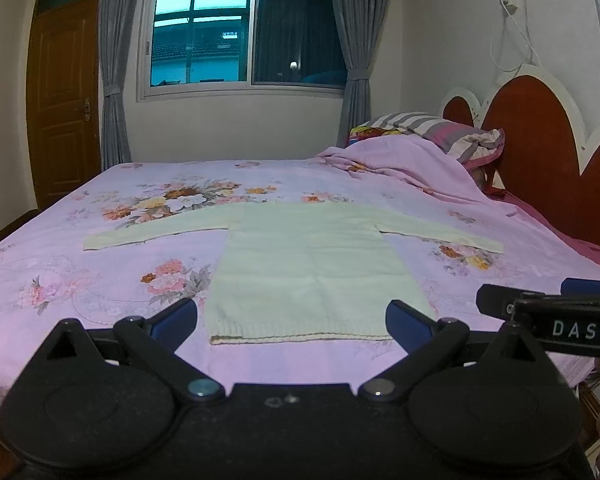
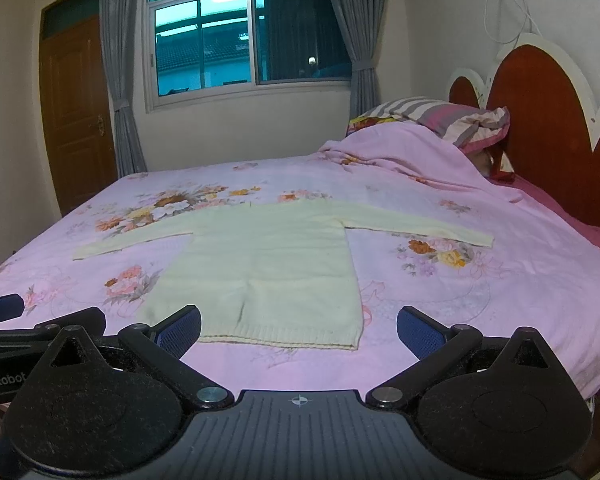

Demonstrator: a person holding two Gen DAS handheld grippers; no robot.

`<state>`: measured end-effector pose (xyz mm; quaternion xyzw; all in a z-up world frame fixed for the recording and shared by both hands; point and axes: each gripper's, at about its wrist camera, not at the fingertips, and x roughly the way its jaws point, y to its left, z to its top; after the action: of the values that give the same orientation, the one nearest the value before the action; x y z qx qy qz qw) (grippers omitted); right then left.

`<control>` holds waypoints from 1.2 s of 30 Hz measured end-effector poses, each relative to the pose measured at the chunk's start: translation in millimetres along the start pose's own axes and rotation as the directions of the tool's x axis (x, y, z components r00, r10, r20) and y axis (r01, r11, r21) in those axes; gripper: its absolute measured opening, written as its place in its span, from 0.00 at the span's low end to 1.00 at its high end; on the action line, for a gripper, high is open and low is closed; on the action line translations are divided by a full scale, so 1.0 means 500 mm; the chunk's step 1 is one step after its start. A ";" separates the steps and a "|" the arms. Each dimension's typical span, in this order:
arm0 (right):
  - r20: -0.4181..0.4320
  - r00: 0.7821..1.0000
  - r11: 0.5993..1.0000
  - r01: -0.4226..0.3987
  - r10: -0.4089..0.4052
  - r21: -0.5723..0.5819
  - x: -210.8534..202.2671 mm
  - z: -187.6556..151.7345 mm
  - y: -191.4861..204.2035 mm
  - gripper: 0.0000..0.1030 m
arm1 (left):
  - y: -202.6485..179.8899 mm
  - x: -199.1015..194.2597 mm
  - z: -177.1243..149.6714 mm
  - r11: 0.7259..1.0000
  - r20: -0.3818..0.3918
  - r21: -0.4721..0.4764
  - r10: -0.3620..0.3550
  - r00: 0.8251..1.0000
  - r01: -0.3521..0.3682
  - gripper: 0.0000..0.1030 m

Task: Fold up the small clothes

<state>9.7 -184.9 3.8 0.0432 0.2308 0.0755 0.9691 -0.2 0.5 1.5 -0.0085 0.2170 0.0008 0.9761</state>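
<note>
A pale knitted sweater (image 1: 308, 264) is spread flat on the bed (image 1: 60, 280), sleeves out. It is judged soft, light and limp, best pinched at a sleeve cuff or hem corner. The left claw (image 1: 292, 320) and the right claw (image 2: 298, 330) are held wide apart, empty, above its hem.

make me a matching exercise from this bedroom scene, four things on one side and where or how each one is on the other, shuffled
Things:
1. cream sweater
2. striped pillow
3. wooden door
4. left gripper

Descriptions:
A. on the left wall, closed
B. open, holding nothing, near the hem
C. spread flat on the floral bedspread, sleeves out
D. at the headboard end, atop the bunched pink cover

Pairs: 1-C, 2-D, 3-A, 4-B
</note>
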 end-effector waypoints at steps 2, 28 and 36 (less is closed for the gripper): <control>0.001 1.000 1.000 0.000 0.000 -0.001 -0.001 0.002 0.001 1.00 | 0.000 -0.002 0.000 1.000 0.002 0.001 0.003 1.000 -0.003 0.98; -0.003 1.000 1.000 0.001 -0.001 0.008 0.006 -0.006 0.000 1.00 | -0.001 -0.003 -0.002 1.000 0.003 0.003 0.005 1.000 -0.005 0.98; -0.005 1.000 1.000 0.000 0.000 0.008 0.005 -0.008 -0.001 1.00 | -0.001 -0.003 -0.001 1.000 0.002 0.002 0.004 1.000 -0.004 0.98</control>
<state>10.3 -184.7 -0.9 0.0470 0.2334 0.0744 0.9684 -1.7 -0.2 1.6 -0.0071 0.2160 0.0025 0.9764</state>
